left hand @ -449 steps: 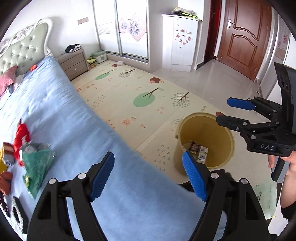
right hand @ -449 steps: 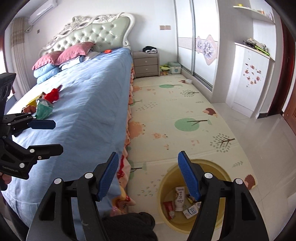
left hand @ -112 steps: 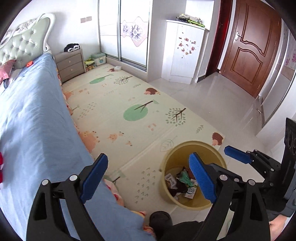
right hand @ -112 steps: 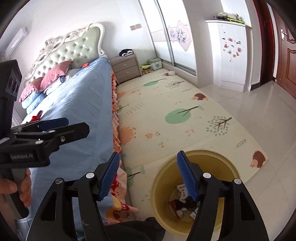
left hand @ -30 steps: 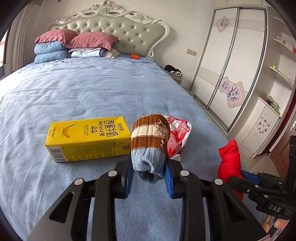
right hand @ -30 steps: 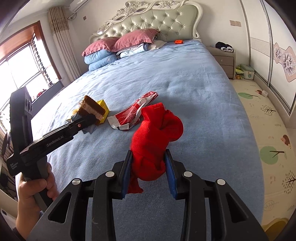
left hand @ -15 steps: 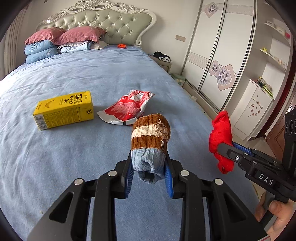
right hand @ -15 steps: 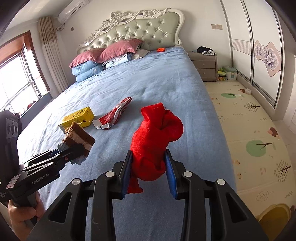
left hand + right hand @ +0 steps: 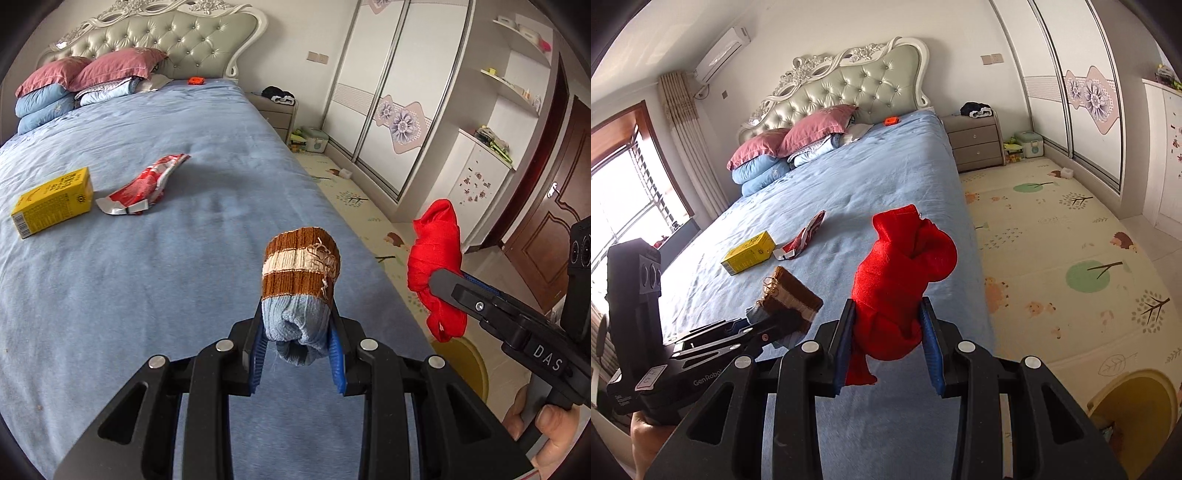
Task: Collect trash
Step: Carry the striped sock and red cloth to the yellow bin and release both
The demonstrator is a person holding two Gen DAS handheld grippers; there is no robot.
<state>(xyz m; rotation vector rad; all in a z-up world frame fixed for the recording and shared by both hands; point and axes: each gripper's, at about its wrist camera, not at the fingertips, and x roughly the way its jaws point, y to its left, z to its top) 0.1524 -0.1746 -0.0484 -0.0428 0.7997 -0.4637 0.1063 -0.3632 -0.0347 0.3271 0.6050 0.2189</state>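
Only the right wrist view shows the yellow bin's (image 9: pixel 1137 402) inside, while the left gripper (image 9: pixel 297 341) clamps a striped sock (image 9: pixel 300 273) and the right gripper (image 9: pixel 888 345) clamps a red cloth (image 9: pixel 901 273).

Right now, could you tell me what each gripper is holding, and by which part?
Left gripper: striped sock, by its pale blue end. Right gripper: red cloth, by its lower bunched part.
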